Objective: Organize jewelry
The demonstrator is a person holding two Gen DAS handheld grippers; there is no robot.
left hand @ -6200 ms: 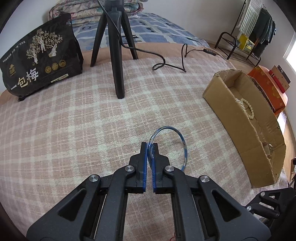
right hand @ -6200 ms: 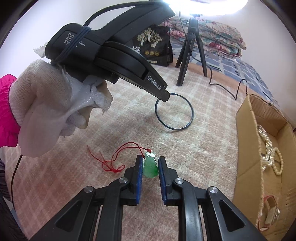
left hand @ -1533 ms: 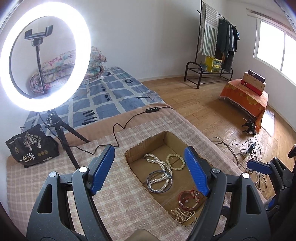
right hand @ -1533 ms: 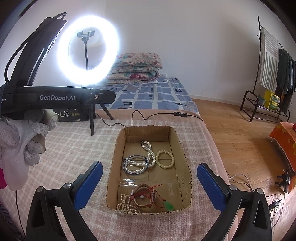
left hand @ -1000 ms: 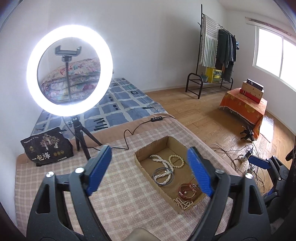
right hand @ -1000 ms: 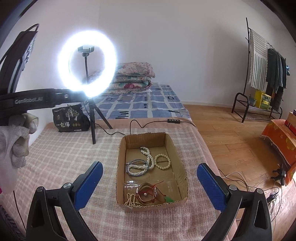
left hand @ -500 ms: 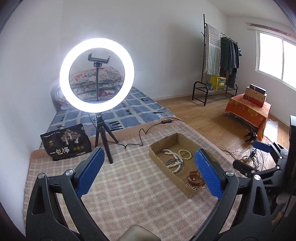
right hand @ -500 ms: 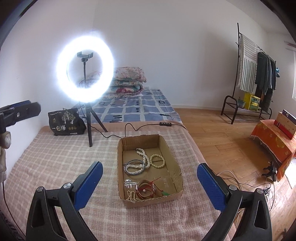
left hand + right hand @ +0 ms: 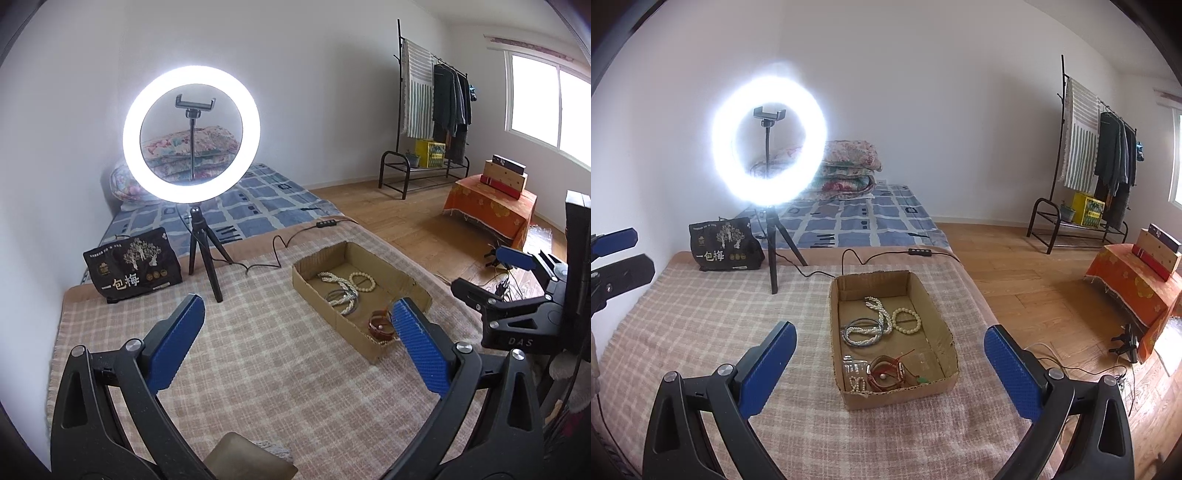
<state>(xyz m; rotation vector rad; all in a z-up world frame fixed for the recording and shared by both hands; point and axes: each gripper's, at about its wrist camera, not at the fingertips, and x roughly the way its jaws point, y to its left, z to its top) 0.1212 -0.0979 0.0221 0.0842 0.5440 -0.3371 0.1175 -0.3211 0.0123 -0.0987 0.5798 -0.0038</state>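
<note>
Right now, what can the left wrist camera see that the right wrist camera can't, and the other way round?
Only the left wrist view shows the bright window and the whole right gripper from the side. Only the right wrist view shows the green pendant in the cardboard box, and just the left gripper tips. Both show the box, ring light, black bag and pearl necklaces.

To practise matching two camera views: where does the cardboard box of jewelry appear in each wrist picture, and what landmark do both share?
Left wrist view: the cardboard box lies right of centre on the checked blanket, angled, its near corner behind the right blue pad.
Right wrist view: the cardboard box sits near centre, seen lengthwise between the open tongs.
Shared landmark: the lit ring light on its tripod, left of the box.
</note>
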